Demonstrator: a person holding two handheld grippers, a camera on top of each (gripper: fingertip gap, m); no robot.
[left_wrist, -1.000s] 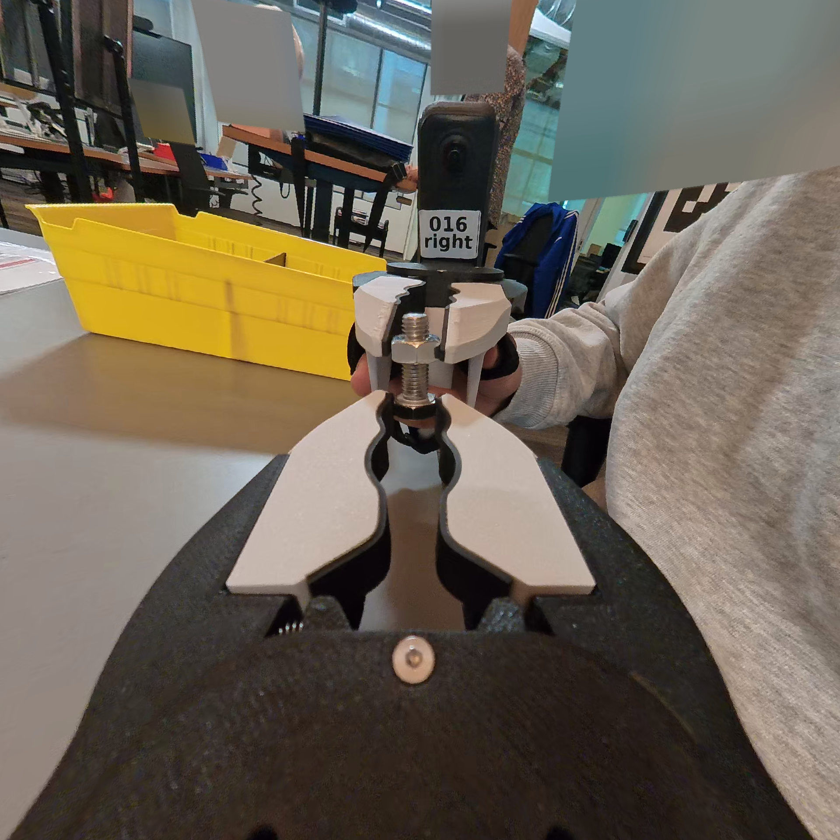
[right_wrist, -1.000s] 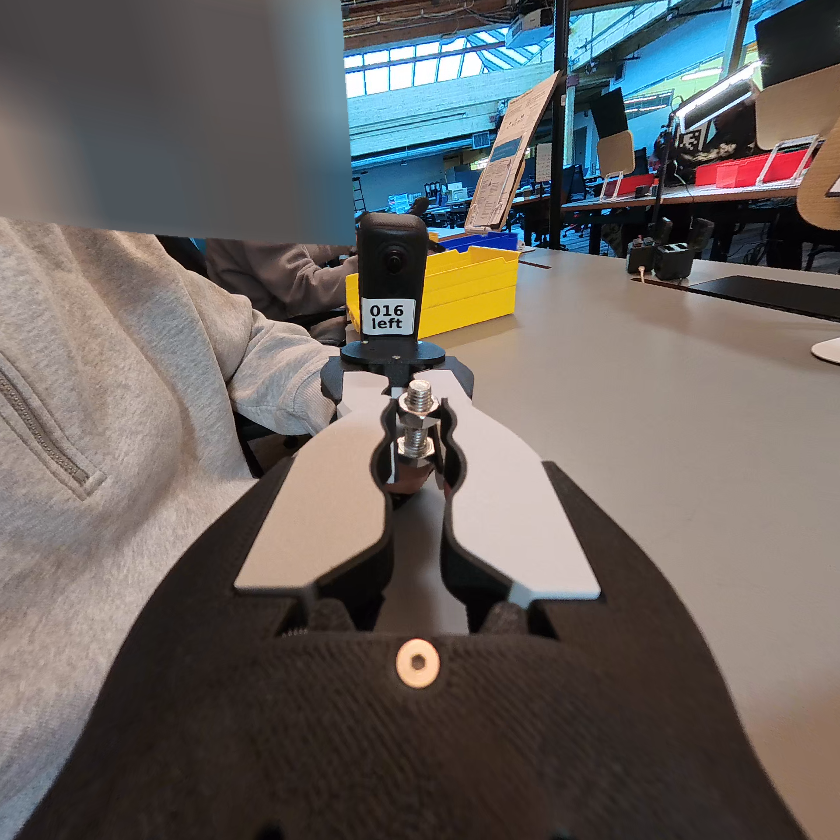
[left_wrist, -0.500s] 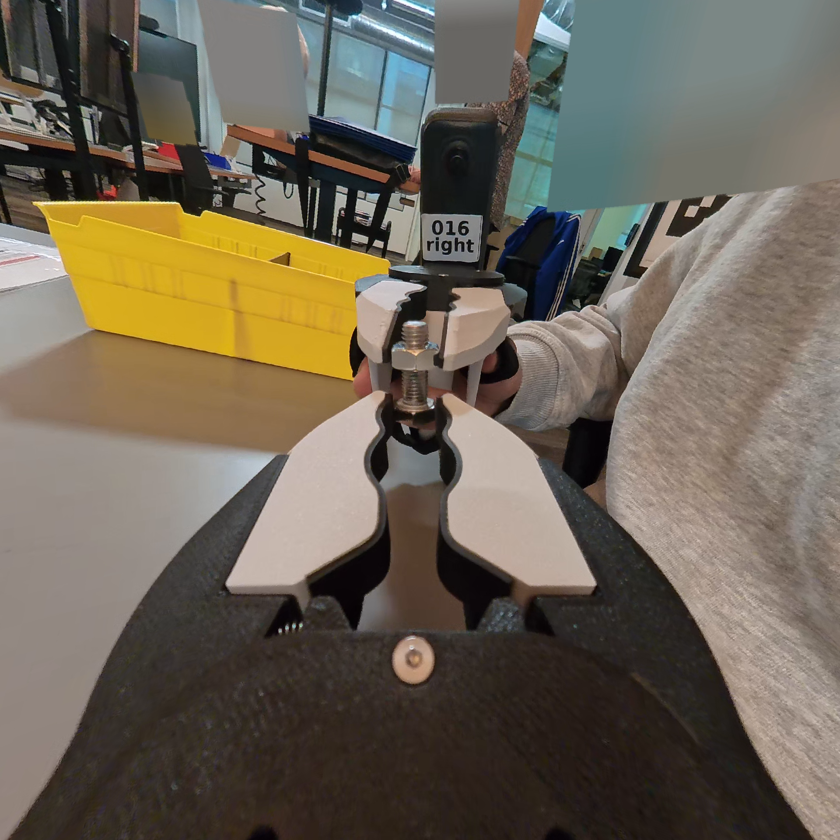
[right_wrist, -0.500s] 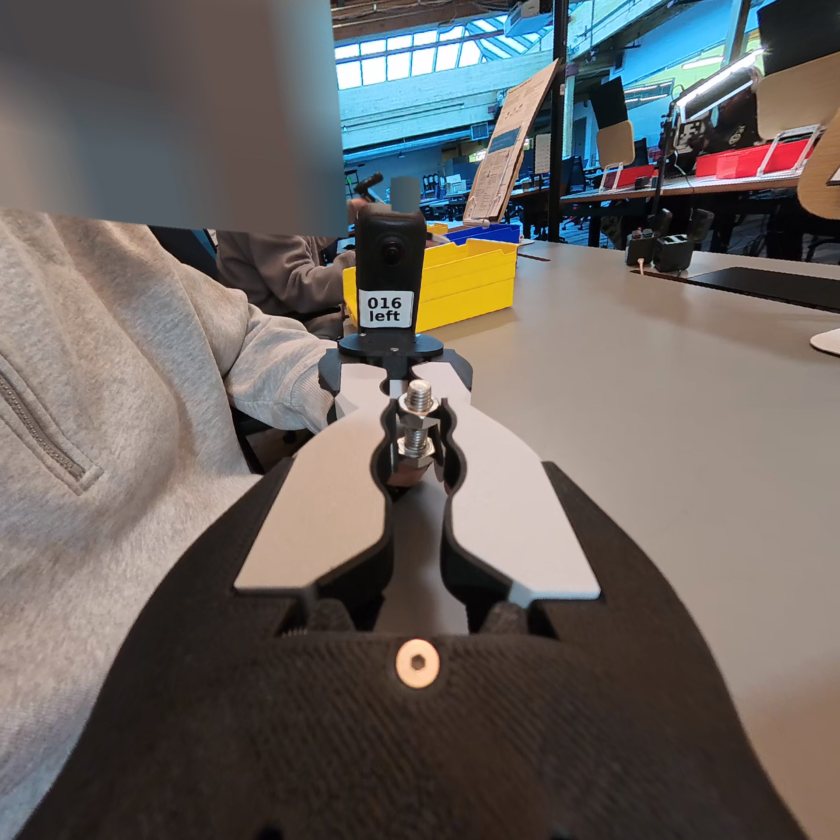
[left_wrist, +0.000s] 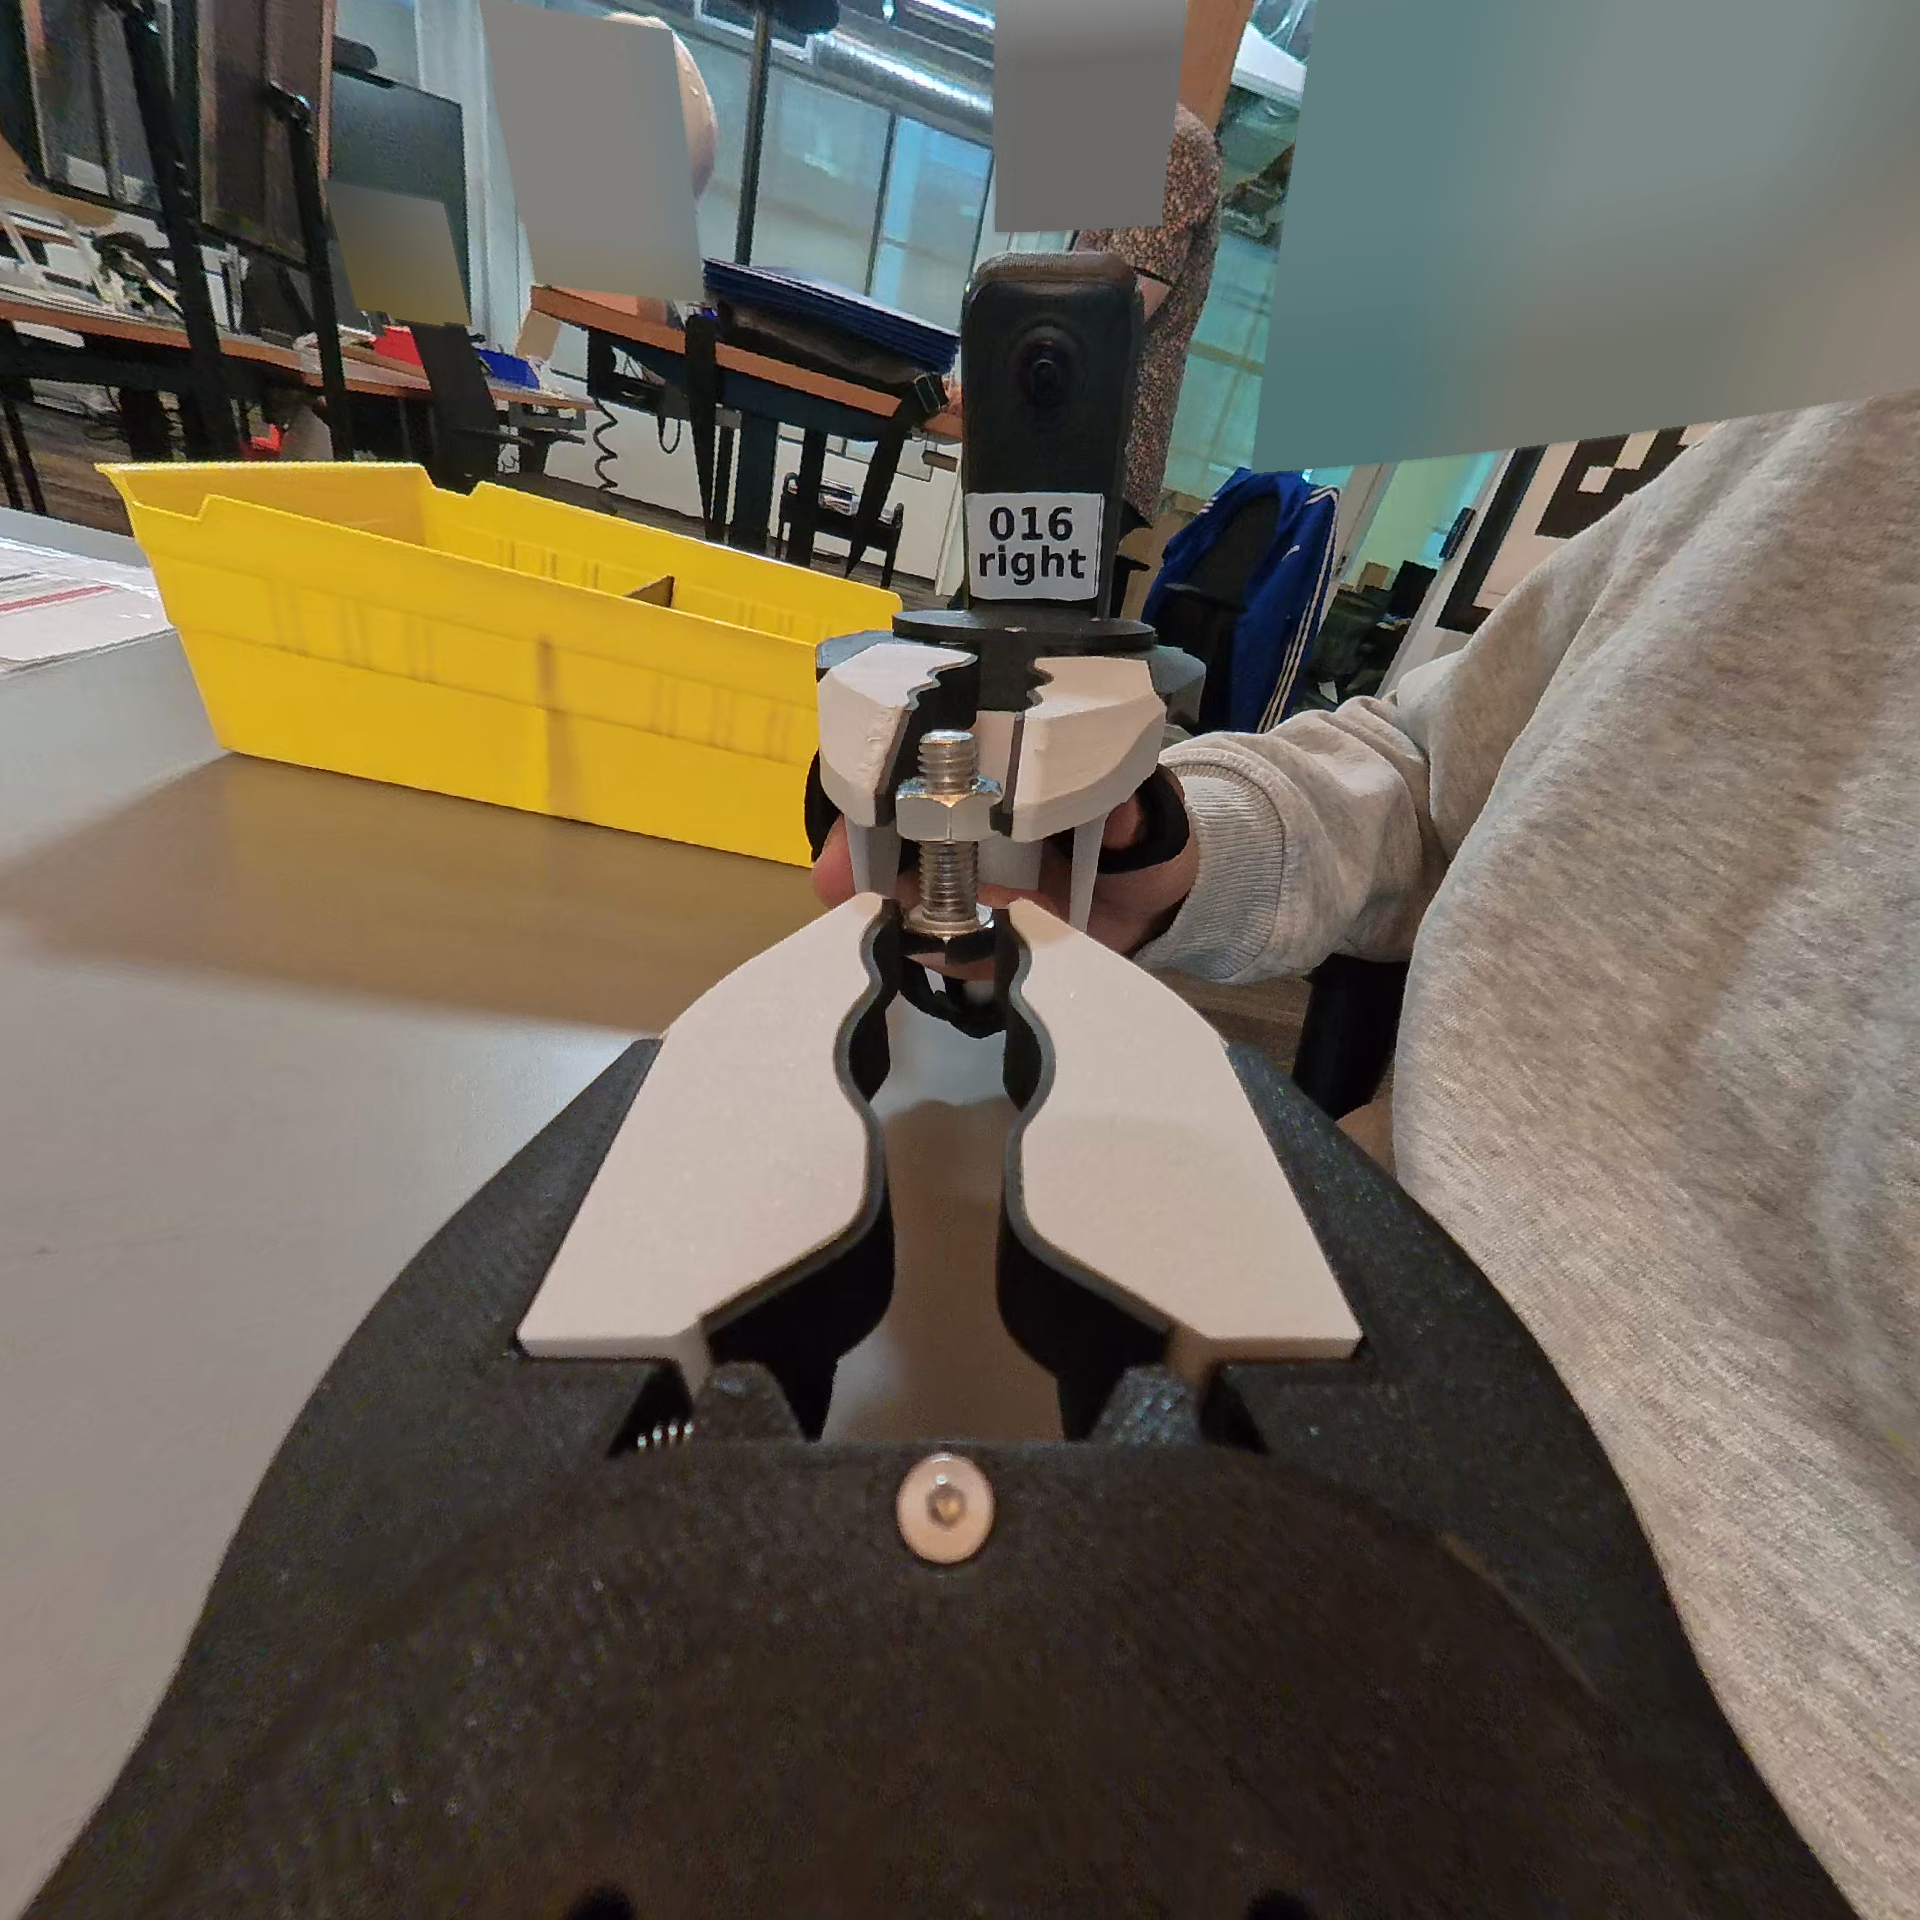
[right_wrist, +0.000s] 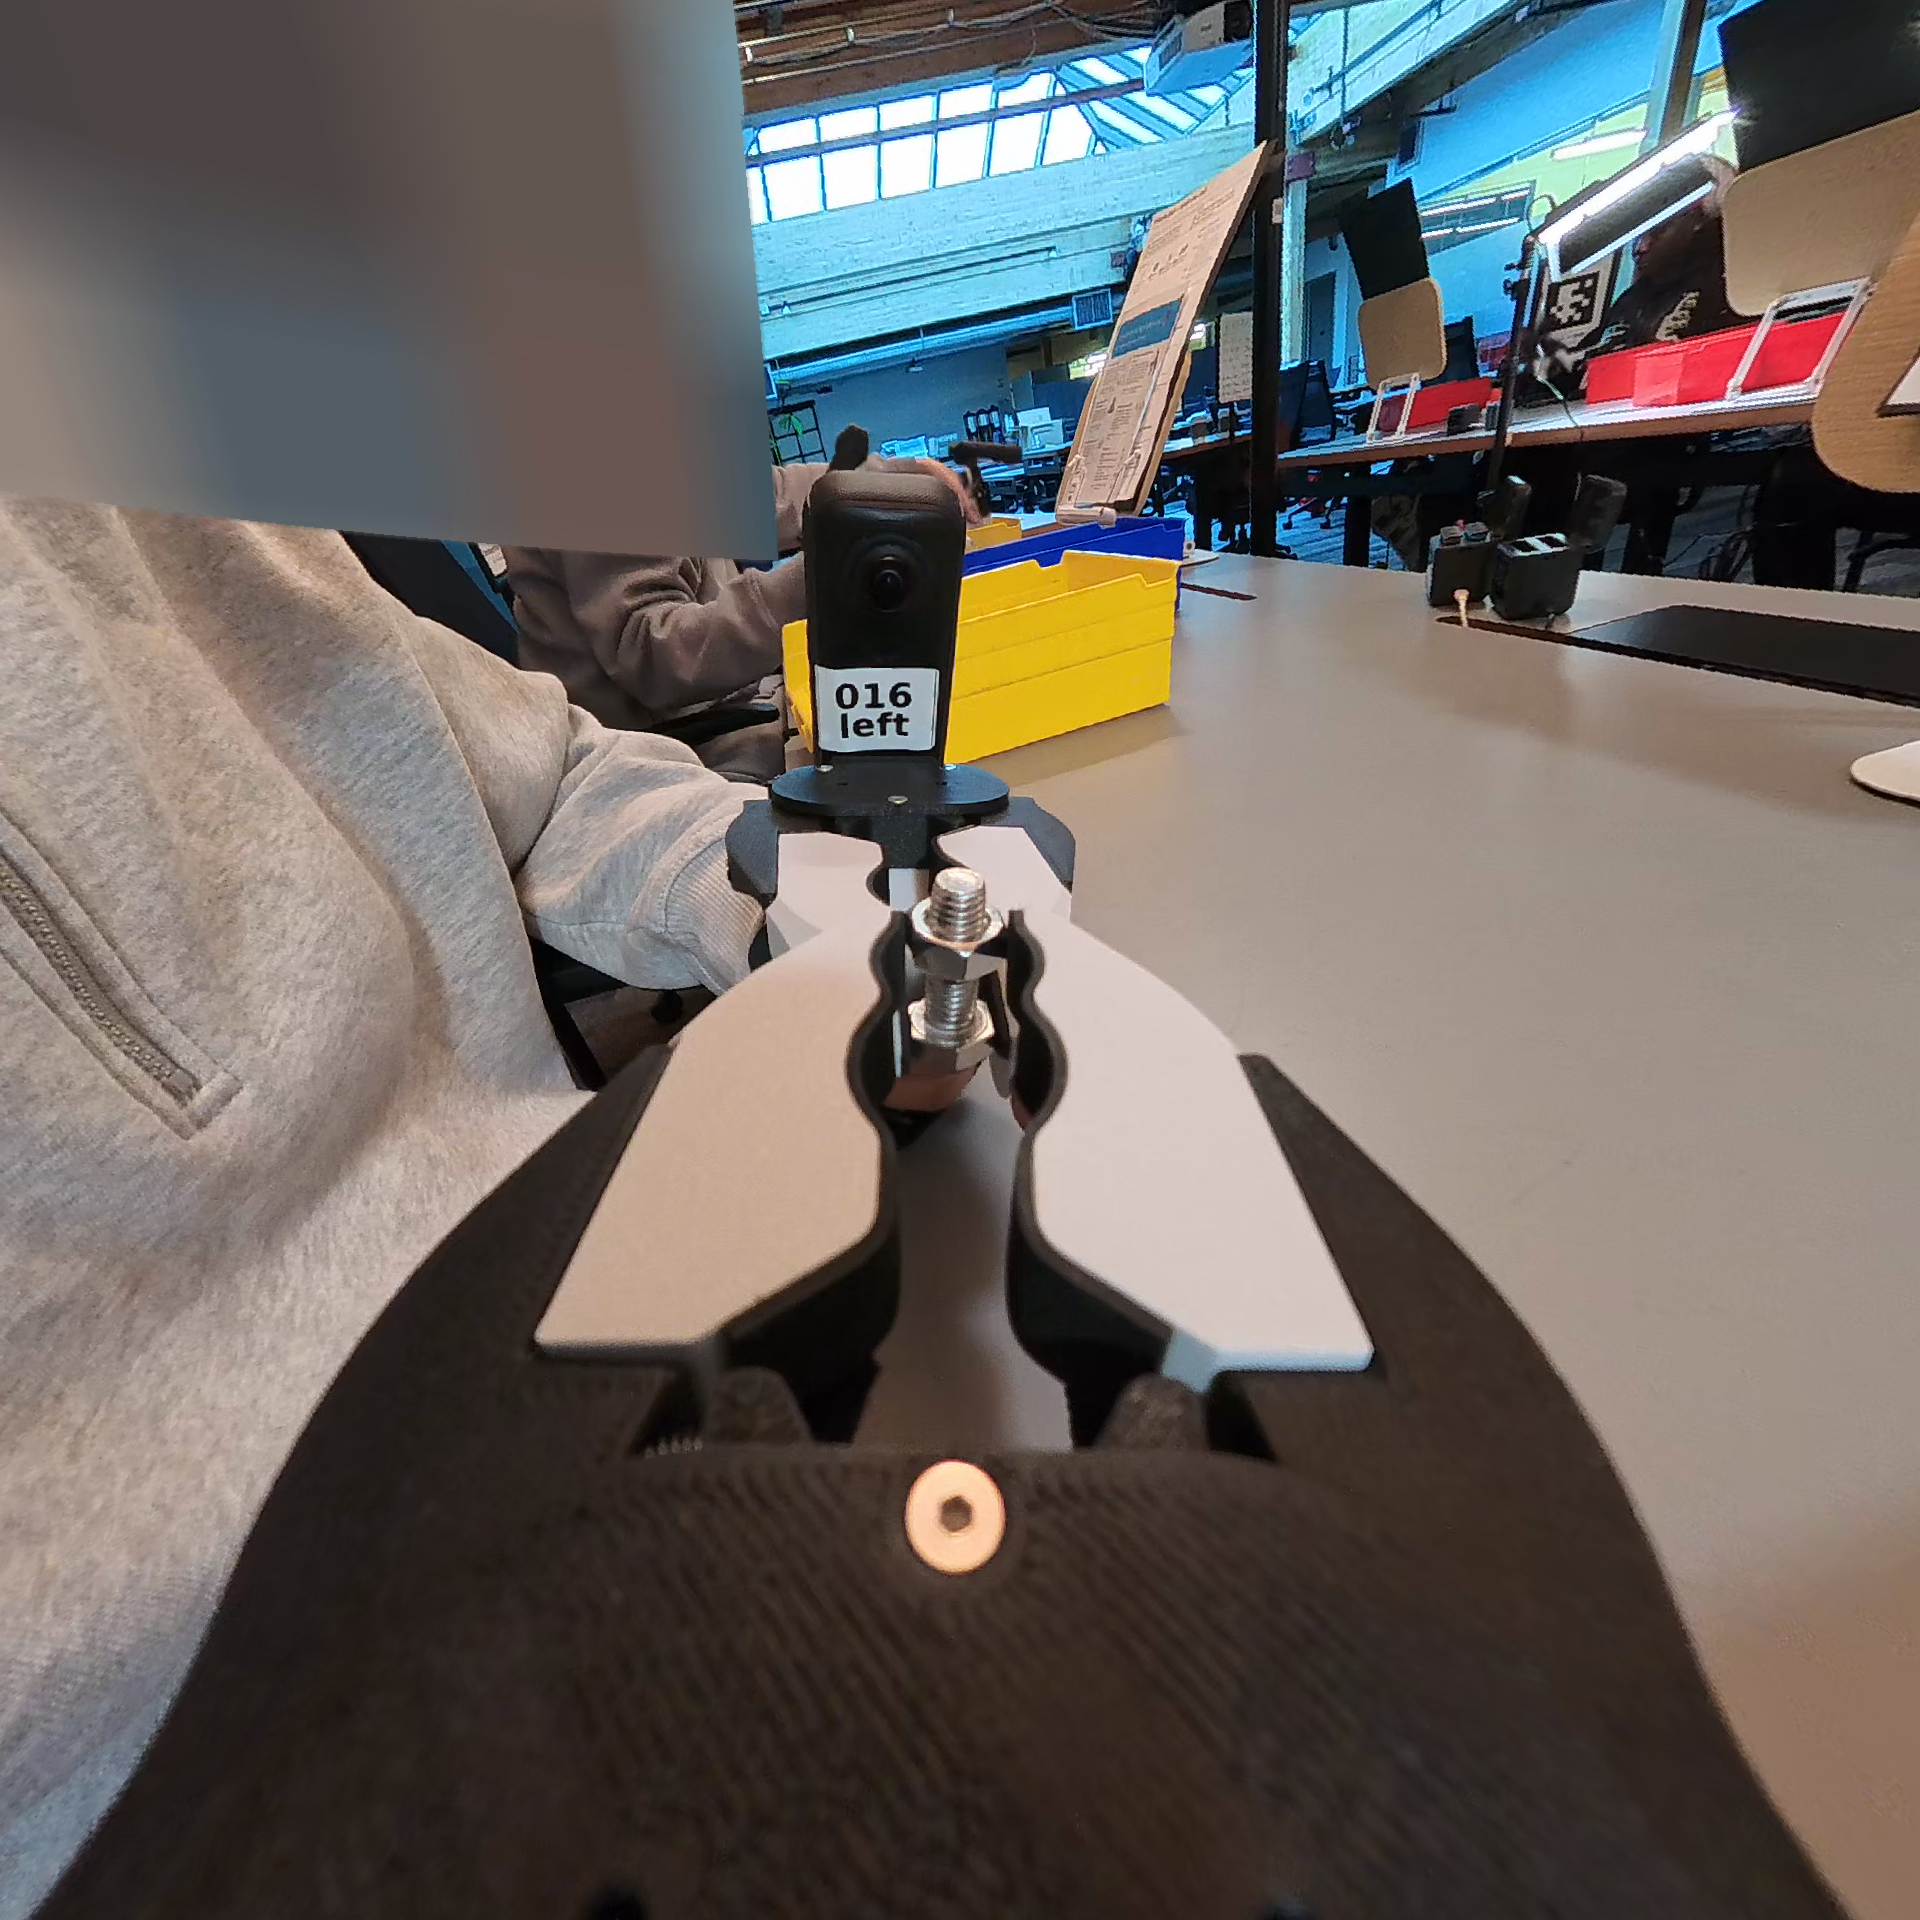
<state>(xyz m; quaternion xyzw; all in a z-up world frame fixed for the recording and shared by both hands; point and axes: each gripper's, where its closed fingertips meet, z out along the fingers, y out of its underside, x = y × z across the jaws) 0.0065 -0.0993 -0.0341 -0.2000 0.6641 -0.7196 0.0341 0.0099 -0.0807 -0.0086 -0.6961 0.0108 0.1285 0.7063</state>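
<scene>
Left gripper (left_wrist: 948, 925) pinches the hex head at the lower end of a steel bolt (left_wrist: 945, 852), which stands upright between the two tools. Right gripper (right_wrist: 954, 940), facing it, is clamped on the nut (right_wrist: 956, 935) threaded partway along the bolt, threads showing above and below it. Both are held above a grey table (left_wrist: 260, 1091). A grey sleeve (left_wrist: 1299, 821) leads back from the far tool. Yellow bin (left_wrist: 499, 644) sits on the table behind.
</scene>
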